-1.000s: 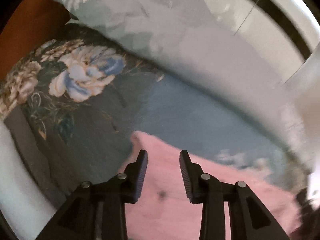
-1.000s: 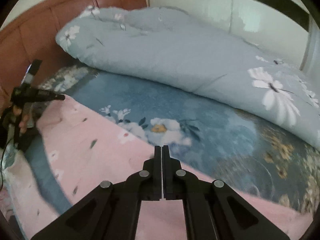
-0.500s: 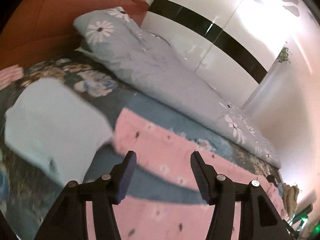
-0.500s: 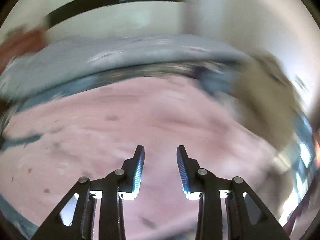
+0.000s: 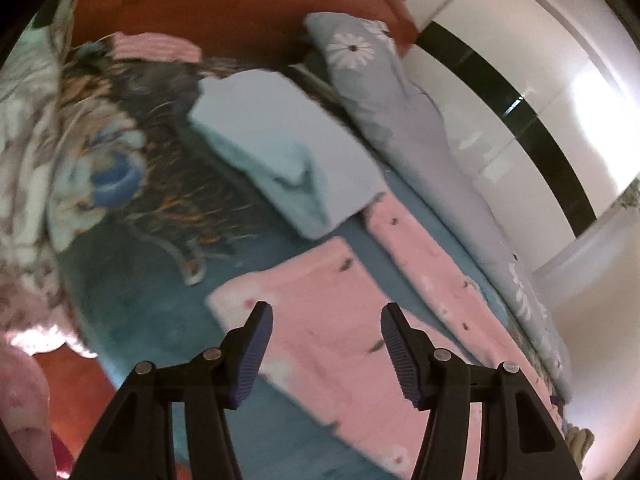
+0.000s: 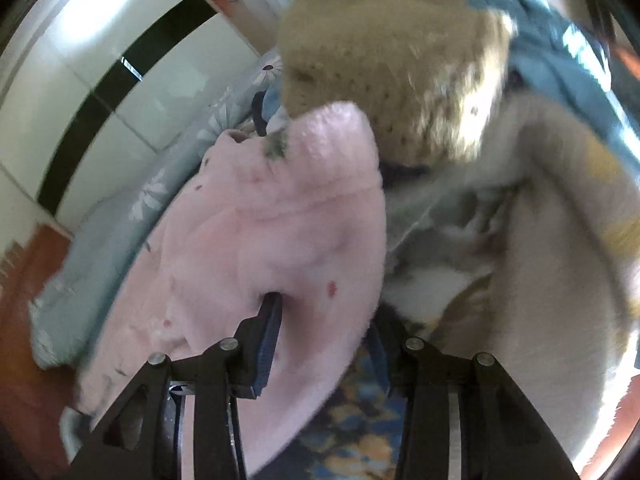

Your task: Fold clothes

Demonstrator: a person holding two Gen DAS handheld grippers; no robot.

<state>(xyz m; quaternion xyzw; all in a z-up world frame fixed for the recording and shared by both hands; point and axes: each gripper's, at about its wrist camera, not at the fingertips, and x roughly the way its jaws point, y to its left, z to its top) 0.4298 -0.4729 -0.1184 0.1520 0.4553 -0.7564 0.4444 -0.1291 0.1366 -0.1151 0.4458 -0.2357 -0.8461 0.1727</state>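
Observation:
A pink fleece garment (image 5: 332, 304) with small dark flowers lies spread flat on the blue floral bedsheet (image 5: 144, 292). My left gripper (image 5: 326, 340) hovers open above its near edge, nothing between the fingers. In the right wrist view a bulging end of the pink garment (image 6: 280, 232) with a ribbed band fills the gap of my right gripper (image 6: 324, 344). That gripper stands open, and the cloth covers most of the right finger (image 6: 378, 356). The view is blurred by motion.
A folded light blue garment (image 5: 288, 148) lies beyond the pink one, with a grey-blue flowered duvet (image 5: 400, 100) along the wardrobe side. A tan knitted sweater (image 6: 380, 60), a grey-white fleece (image 6: 540, 220) and a blue cloth (image 6: 560, 40) are heaped ahead of the right gripper. The headboard (image 5: 240, 4) is red-brown.
My right gripper, shut a second ago, has opened and swung over to the heap of clothes. My left gripper has spread wider and turned toward the headboard and the folded blue garment.

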